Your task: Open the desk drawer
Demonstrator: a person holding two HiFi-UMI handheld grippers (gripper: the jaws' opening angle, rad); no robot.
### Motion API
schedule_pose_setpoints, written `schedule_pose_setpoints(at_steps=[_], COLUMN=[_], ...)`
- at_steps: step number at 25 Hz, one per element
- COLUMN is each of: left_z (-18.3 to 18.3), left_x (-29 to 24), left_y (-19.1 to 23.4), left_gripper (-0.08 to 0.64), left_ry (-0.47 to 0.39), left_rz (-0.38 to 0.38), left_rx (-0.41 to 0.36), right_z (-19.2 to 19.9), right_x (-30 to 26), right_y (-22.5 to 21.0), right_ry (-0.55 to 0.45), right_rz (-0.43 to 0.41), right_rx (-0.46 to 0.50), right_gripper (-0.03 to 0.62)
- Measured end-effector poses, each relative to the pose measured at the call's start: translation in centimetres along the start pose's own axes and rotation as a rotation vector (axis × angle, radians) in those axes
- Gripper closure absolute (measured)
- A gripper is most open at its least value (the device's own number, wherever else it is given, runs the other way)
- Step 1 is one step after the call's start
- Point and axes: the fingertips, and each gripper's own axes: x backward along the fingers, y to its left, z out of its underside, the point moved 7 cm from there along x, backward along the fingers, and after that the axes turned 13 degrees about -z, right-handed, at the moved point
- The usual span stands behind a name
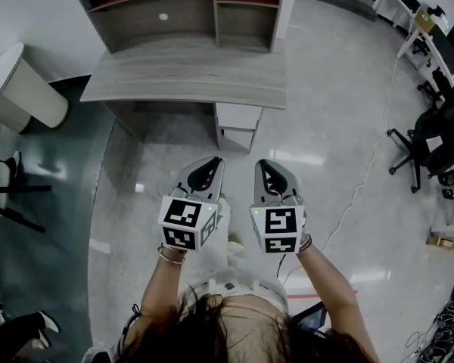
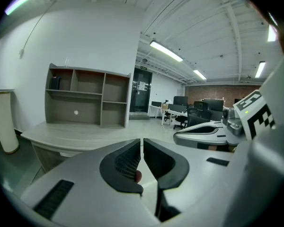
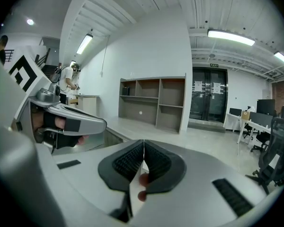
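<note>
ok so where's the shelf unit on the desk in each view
Head view: the shelf unit is at the top edge, left of centre, seen from above.
Left gripper view: the shelf unit is left of centre at mid-height, against the white wall.
Right gripper view: the shelf unit is near the centre at mid-height.
Shared landmark: the desk top it stands on, which also shows below it in the left gripper view and the right gripper view.

Left gripper (image 1: 203,174) and right gripper (image 1: 271,176) side by side, jaws closed, nothing between fingers, forearms extended.
</note>
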Motion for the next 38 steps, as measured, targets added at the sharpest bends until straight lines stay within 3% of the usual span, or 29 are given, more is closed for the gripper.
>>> schedule_pose_setpoints(at_steps=[9, 38], left_z=[-0.9, 3.0], left_x=[-4.7, -20.0], left_y=[1.9, 9.1], left_gripper=[0.532, 0.529], left_ry=[-0.019, 0.116], left_rz=[0.089, 0.074], left_rx=[0.013, 0.068], right_z=[-0.5, 4.3], right_x=[-4.2, -17.1], right_y=[-2.3, -10.9], right_ry=[0.030, 0.173], right_rz=[0.019, 0.077], right_rx=[-0.035, -0.160], right_gripper=[0.571, 0.568])
